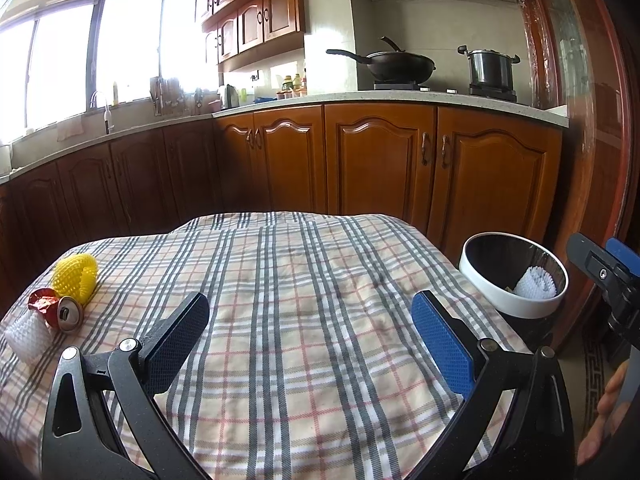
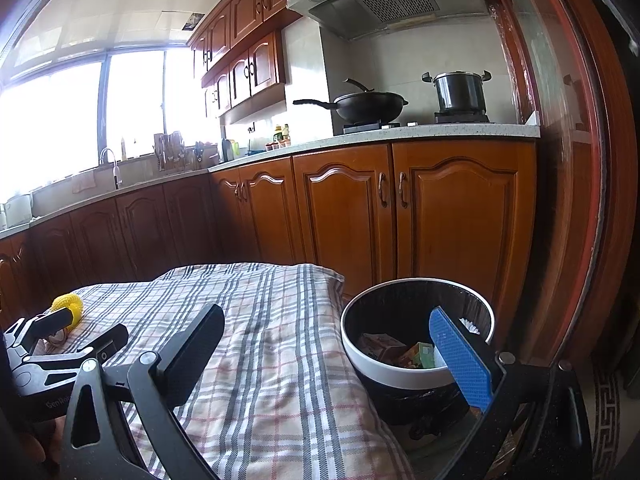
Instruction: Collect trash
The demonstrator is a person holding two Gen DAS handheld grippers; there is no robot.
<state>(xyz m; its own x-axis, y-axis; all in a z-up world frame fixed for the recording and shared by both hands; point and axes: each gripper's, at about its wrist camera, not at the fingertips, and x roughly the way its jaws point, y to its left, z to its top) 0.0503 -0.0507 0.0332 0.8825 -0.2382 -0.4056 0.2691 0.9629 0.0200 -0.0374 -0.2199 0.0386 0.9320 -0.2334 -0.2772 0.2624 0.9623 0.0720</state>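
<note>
While both grippers' fingers (image 1: pixel 442 344) hung released and empty, the next pickup called for reaching left to the crushed can (image 1: pixel 66 312).

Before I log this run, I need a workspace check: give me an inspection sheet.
Surface: plaid tablecloth, rumpled.
Job's things: yellow foam net, crushed can, red wrapper and white foam net clustered at the cloth's left edge; trash bin beside the table, holding cartons and a white net.
Clutter: nothing seen.
Grippers: left gripper and right gripper open, empty.
Cables: nothing seen.
Surroundings: wok, pot, wooden cabinets.
</note>
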